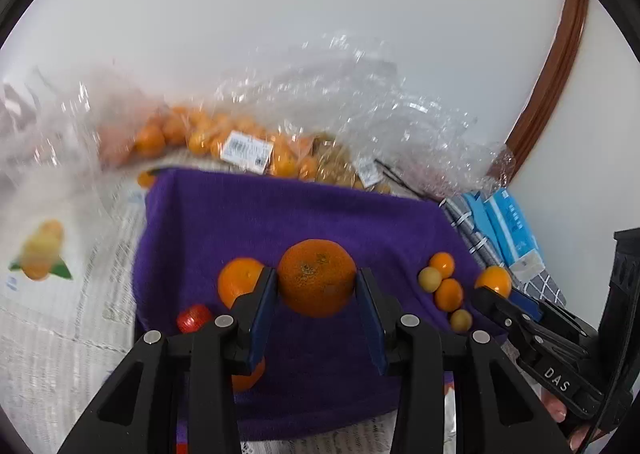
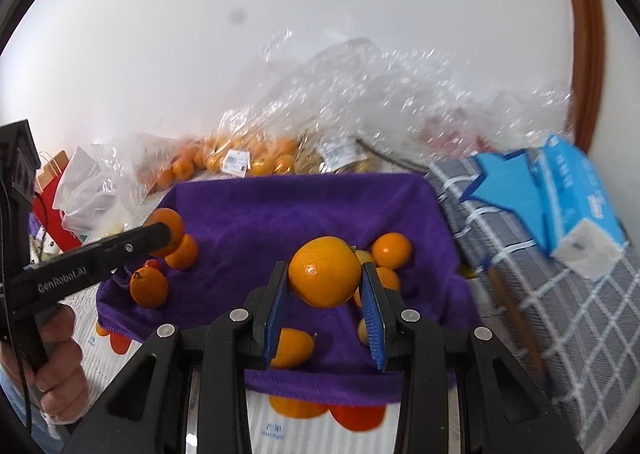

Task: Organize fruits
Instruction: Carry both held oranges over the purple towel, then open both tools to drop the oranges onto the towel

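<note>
A purple cloth (image 1: pixel 280 222) (image 2: pixel 304 210) covers the table. My left gripper (image 1: pixel 317 286) is shut on a large rough-skinned orange (image 1: pixel 317 276) and holds it above the cloth. My right gripper (image 2: pixel 325 278) is shut on a smooth orange (image 2: pixel 325 276) above the cloth. Loose oranges lie on the cloth: one (image 1: pixel 238 280) by my left gripper, small ones (image 1: pixel 444 282) to the right, others (image 2: pixel 149 286) (image 2: pixel 391 250). A small red fruit (image 1: pixel 194 318) lies at the lower left. In the right wrist view the left gripper (image 2: pixel 164 234) shows at the left.
Clear plastic bags (image 1: pixel 248 142) (image 2: pixel 256 158) with several oranges lie behind the cloth against the white wall. A blue tissue box (image 2: pixel 568 190) (image 1: pixel 512 230) sits on a grey checked cloth (image 2: pixel 540 294) at the right. A printed fruit bag (image 1: pixel 44 250) lies at the left.
</note>
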Demonstrator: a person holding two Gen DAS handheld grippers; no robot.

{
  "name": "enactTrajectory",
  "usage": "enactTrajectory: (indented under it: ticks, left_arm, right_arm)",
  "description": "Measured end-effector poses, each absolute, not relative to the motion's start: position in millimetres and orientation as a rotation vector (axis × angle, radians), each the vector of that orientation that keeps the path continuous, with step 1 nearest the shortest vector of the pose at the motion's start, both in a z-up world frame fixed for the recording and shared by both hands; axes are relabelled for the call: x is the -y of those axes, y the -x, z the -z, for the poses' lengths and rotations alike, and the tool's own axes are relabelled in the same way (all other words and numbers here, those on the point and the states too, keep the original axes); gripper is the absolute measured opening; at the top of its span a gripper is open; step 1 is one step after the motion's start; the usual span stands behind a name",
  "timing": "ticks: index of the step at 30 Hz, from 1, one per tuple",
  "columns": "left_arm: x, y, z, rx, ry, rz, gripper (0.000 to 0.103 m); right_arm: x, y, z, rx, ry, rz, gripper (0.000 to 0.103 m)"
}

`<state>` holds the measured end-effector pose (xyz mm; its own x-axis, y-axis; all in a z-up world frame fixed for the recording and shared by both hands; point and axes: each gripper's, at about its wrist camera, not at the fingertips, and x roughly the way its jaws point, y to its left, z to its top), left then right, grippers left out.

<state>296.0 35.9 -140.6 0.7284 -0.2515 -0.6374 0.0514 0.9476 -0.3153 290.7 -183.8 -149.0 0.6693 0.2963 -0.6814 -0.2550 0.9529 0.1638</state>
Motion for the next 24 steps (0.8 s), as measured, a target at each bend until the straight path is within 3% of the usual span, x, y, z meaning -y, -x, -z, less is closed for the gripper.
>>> enactTrajectory:
  ticks: [24]
  left_arm:
    - [-19.2, -297.9, 166.2, -0.782, 0.216, 0.203, 0.038]
  right_arm:
    - [180.6, -302.3, 187.5, -0.879, -0.087, -0.348, 0.035]
